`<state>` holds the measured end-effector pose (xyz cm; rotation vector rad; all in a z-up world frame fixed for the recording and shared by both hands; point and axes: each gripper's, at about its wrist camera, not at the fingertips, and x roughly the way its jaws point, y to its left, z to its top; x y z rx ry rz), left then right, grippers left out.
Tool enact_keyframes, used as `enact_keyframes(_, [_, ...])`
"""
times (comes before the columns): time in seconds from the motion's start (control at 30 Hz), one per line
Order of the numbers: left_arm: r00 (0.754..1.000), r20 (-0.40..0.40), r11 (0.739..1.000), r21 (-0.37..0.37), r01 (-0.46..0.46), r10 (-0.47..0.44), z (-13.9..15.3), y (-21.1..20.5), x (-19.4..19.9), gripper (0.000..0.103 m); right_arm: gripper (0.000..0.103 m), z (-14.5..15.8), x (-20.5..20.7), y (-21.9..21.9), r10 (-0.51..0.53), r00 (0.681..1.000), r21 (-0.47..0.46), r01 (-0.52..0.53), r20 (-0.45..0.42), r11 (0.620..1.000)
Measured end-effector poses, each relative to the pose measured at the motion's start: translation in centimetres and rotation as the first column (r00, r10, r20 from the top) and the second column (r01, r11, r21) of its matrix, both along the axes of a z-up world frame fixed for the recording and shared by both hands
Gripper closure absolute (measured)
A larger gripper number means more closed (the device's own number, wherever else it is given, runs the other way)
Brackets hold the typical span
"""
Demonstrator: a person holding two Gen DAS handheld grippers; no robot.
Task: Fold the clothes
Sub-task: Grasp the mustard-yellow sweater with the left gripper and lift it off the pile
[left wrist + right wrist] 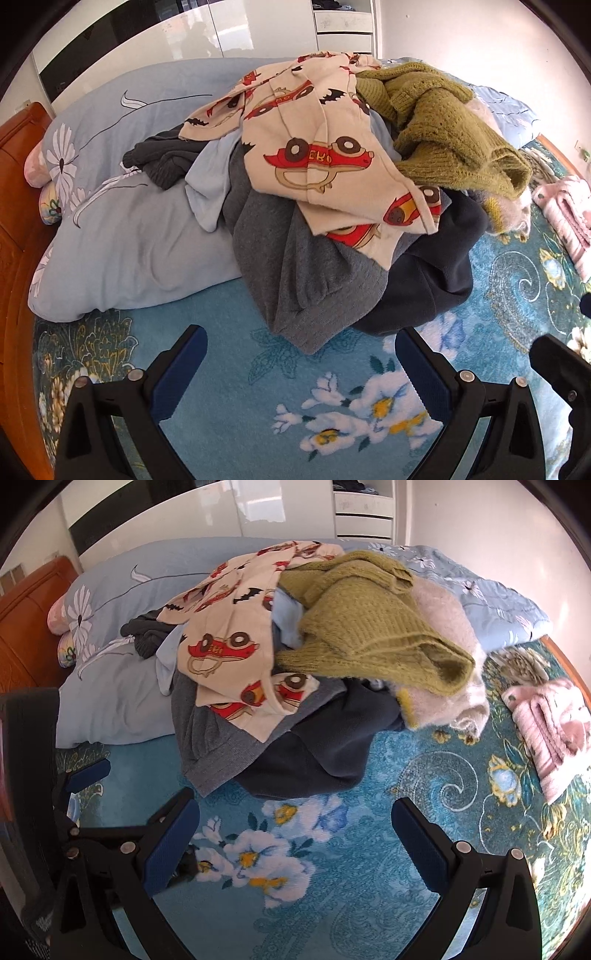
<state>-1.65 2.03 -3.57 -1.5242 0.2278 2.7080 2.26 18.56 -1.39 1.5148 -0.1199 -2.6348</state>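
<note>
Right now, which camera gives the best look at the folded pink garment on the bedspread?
The right wrist view. There the pink garment shows whole, its folded layers visible, lying apart from the clothes pile. In the left wrist view the same pink garment sits squeezed against the right edge, distorted and partly cut off.

I am in a home bedroom. Ahead of my tool lies a bed [229, 369] with a teal flowered cover, a pale blue quilt [129, 251] and a wooden headboard [18, 155] off to the left. Beyond it stand a glossy white wardrobe [192, 33] and open shelves [343, 22].
</note>
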Motion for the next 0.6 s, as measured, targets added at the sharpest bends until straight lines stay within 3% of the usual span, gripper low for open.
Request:
enact_keyframes(0.23, [0.992,-0.085,0.992,-0.091,0.087,-0.095,2.4,6.9,-5.0,0.0,0.0,-1.3,2.2,6.1,-0.114,0.993,0.02,0.114,0.022,0.993])
enact_keyframes(0.33, [0.996,-0.072,0.998,0.027,0.063,-0.061,3.0,8.2,-7.4,0.0,0.0,-1.9,3.3,7.1,-0.113,0.993,0.025,0.112,0.037,0.993])
enact_keyframes(0.47, [0.999,-0.048,0.983,0.183,0.027,-0.019,3.8,9.9,-10.6,0.0,0.0,-2.7,4.8,8.4,-0.111,0.992,0.032,0.109,0.058,0.994])
enact_keyframes(0.53, [0.999,-0.032,0.965,0.264,0.007,0.001,4.2,10.7,-12.2,0.011,0.0,-3.0,5.4,9.0,-0.112,0.991,0.031,0.11,0.068,0.993])
enact_keyframes(0.57, [1.0,-0.006,0.943,0.332,-0.012,0.015,4.1,10.6,-12.6,0.016,0.0,-3.1,5.7,9.2,-0.113,0.991,0.03,0.111,0.07,0.993])
enact_keyframes(0.6, [0.999,0.019,0.919,0.392,-0.031,0.026,4.1,10.6,-13.0,0.027,0.0,-3.2,5.9,9.5,-0.118,0.991,0.029,0.116,0.071,0.993])
